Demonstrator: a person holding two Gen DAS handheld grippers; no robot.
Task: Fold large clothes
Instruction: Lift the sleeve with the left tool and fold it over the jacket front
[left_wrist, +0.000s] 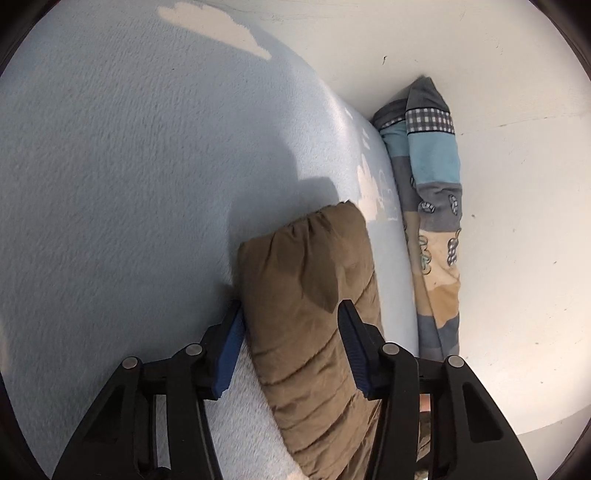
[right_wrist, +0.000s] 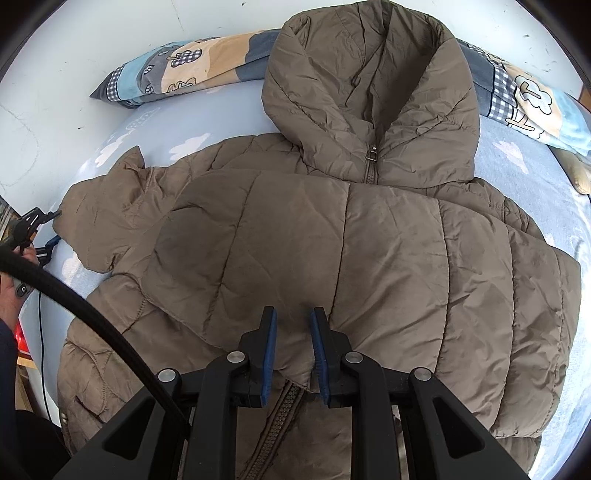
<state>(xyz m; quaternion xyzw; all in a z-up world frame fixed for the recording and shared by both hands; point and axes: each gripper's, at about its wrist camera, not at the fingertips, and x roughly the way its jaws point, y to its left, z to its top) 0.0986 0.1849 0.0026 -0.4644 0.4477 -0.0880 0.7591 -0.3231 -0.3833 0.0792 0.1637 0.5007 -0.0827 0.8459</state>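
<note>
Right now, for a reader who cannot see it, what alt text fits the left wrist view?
The left tool straddles the cuff end of a brown quilted jacket sleeve, its blue pads either side of the fabric, on a pale blue blanket. A patterned pillow lies along the white wall.

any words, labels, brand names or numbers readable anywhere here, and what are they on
"G", or a mark much like it: on the grey handle at the left edge, too small to be sure.
Patterned pillow: big outlined letter-like shapes, not readable as a word.
Light blue sheet: faint white print, too blurred to read.
Brown jacket: no label or text in view.
</note>
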